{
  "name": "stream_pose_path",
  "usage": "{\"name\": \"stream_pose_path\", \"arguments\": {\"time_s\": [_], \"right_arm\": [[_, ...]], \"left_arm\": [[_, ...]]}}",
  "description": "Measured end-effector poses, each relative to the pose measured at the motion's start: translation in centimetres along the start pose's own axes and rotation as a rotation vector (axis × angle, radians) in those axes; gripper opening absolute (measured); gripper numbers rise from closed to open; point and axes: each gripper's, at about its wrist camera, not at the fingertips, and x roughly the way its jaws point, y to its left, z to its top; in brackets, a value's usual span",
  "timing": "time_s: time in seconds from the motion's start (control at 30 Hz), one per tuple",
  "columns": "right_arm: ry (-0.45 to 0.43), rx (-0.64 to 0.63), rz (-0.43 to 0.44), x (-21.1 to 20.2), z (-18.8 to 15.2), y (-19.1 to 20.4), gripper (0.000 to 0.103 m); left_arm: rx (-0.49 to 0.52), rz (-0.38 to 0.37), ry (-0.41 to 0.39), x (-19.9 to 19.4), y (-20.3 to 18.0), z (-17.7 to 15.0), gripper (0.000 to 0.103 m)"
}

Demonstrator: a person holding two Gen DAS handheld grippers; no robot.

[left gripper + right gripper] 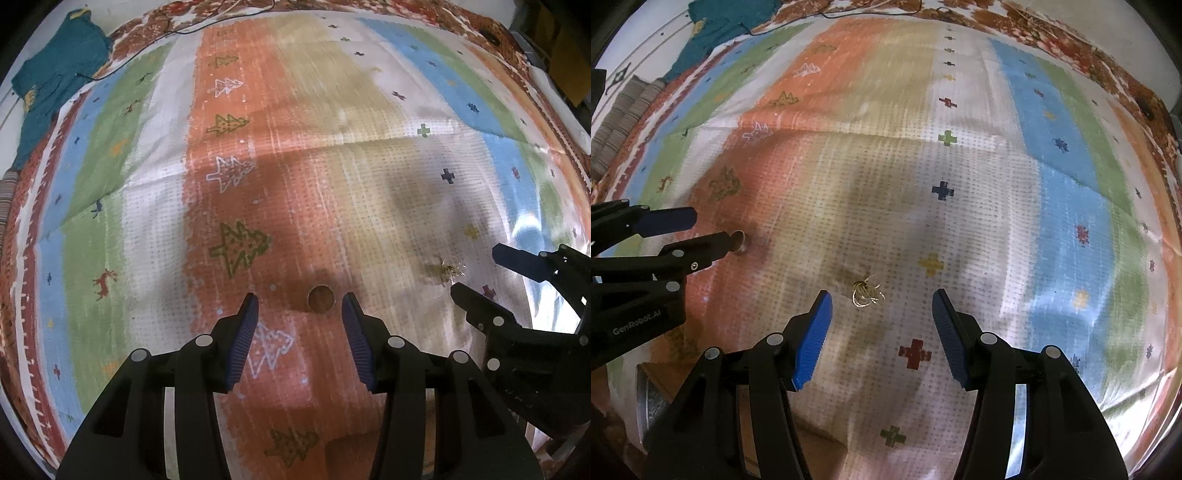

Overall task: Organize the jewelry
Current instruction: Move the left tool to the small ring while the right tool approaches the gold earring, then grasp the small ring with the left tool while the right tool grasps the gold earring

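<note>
On the striped blanket (369, 184), a small round ring (321, 299) lies on the orange stripe, just ahead of the left gripper (299, 314), whose jaws stand open and empty on either side of it. A tangled gold chain (866, 293) lies on the pale stripe near it, between the open, empty jaws of the right gripper (881, 314). The ring looks stiff, light and likely to slip, so a pinch across its rim seems best. The chain should be limp and snag-prone; taking the bunched middle would lift it whole. The soft blanket may give under the fingertips. A teal garment (55, 74) and a black cable (140, 51) lie well apart, blocking nothing.
</note>
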Motion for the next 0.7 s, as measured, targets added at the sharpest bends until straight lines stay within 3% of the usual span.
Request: {"name": "stream_pose_path", "arguments": {"time_s": [0.33, 0.5, 0.7], "right_arm": [[0.021, -0.004, -0.001, 1.5, 0.8, 0.1, 0.056], [0.027, -0.003, -0.003, 2.1, 1.0, 0.0, 0.049], [0.035, -0.005, -0.015, 2.4, 1.0, 0.0, 0.032]], "left_arm": [[0.011, -0.028, 0.039, 1.6, -0.2, 0.3, 0.038], [0.026, -0.014, 0.049, 2.2, -0.5, 0.2, 0.033], [0.026, -0.013, 0.039, 2.4, -0.3, 0.1, 0.018]]}}
